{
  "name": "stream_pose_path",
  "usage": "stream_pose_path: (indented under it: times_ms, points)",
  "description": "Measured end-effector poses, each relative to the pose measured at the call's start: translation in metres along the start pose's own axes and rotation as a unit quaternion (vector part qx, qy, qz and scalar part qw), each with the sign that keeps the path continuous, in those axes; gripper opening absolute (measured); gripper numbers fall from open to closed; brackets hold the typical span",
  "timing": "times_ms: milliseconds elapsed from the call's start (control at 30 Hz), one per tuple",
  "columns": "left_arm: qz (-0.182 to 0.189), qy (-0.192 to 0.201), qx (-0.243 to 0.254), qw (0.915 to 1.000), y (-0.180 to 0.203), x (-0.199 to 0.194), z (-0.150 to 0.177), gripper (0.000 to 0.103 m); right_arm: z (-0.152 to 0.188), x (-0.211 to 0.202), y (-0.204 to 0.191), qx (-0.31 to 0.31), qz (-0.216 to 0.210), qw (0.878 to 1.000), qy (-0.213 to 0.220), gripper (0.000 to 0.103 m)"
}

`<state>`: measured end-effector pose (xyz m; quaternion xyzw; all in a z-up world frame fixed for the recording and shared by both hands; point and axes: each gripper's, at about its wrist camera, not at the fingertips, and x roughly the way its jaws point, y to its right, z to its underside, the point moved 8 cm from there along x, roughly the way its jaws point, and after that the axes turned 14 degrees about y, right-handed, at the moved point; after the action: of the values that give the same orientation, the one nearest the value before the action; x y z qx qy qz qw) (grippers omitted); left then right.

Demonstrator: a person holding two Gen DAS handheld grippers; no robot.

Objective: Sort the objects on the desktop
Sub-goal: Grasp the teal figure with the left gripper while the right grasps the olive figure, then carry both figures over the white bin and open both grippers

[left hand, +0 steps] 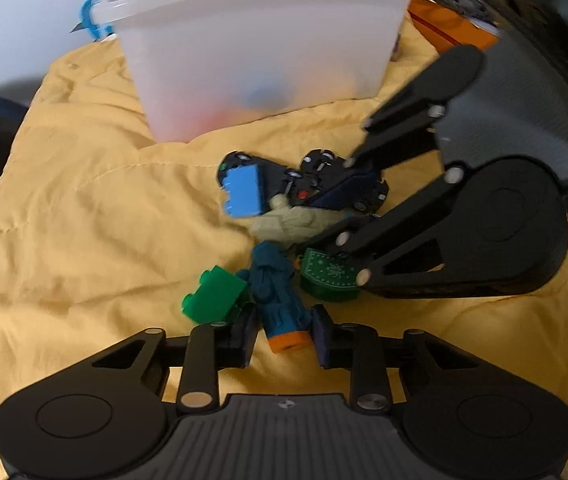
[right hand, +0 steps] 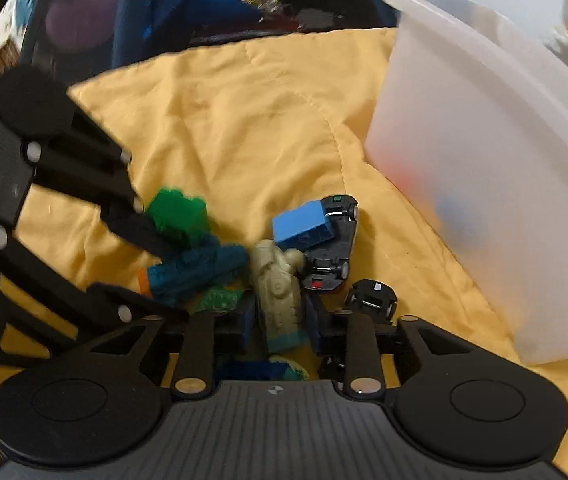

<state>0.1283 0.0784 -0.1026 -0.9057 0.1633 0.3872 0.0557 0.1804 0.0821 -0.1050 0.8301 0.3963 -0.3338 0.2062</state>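
Observation:
A pile of small toys lies on a yellow cloth [left hand: 84,208]. My left gripper [left hand: 285,334] is open, its fingers on either side of a teal toy figure with an orange end [left hand: 280,300]; a green brick [left hand: 214,294] lies by its left finger. My right gripper [right hand: 280,326] is open, its fingers on either side of a beige toy figure [right hand: 278,292]. A blue brick [left hand: 244,192] rests on dark toy cars [left hand: 335,184]. A green patterned piece [left hand: 329,274] lies beside the right gripper's finger. A translucent white bin [left hand: 252,48] stands behind the pile.
The bin [right hand: 483,168] holds blurred red and blue shapes. An orange box [left hand: 451,28] and dark clutter lie beyond the cloth at the back right. Dark fabric [right hand: 188,4] borders the cloth's far edge in the right wrist view.

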Motion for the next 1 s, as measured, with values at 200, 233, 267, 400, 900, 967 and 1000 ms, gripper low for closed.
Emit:
stream_pose_path:
  times_ms: [200,233,267,400,900,967,1000]
  points:
    - [0.012,0.019,-0.017,0.9996,0.001,-0.026,-0.002,0.030,0.007,-0.035,0.005,0.048,0.038,0.998,0.034,0.027]
    - [0.015,0.021,-0.019,0.9995,0.001,-0.030,-0.003,0.029,0.009,-0.044,0.008,0.065,0.045,0.996,0.039,0.027]
    - [0.018,0.019,-0.022,0.9994,0.003,-0.033,-0.003,0.029,0.012,-0.055,0.013,0.083,0.053,0.994,0.045,0.027]
    - [0.033,0.004,-0.017,0.9993,0.016,-0.037,0.008,0.029,0.023,-0.080,0.019,0.148,0.060,0.986,0.050,0.028]
    - [0.003,-0.021,0.010,0.9997,0.029,-0.019,0.023,0.029,0.075,-0.081,-0.021,0.132,0.052,0.990,-0.009,0.031]
    - [0.009,-0.018,0.000,0.9998,0.028,-0.022,0.021,0.029,0.077,-0.080,-0.025,0.127,0.058,0.990,-0.002,0.033]
    - [0.012,-0.014,-0.003,0.9998,0.029,-0.024,0.020,0.029,0.077,-0.080,-0.026,0.125,0.060,0.990,0.001,0.030]
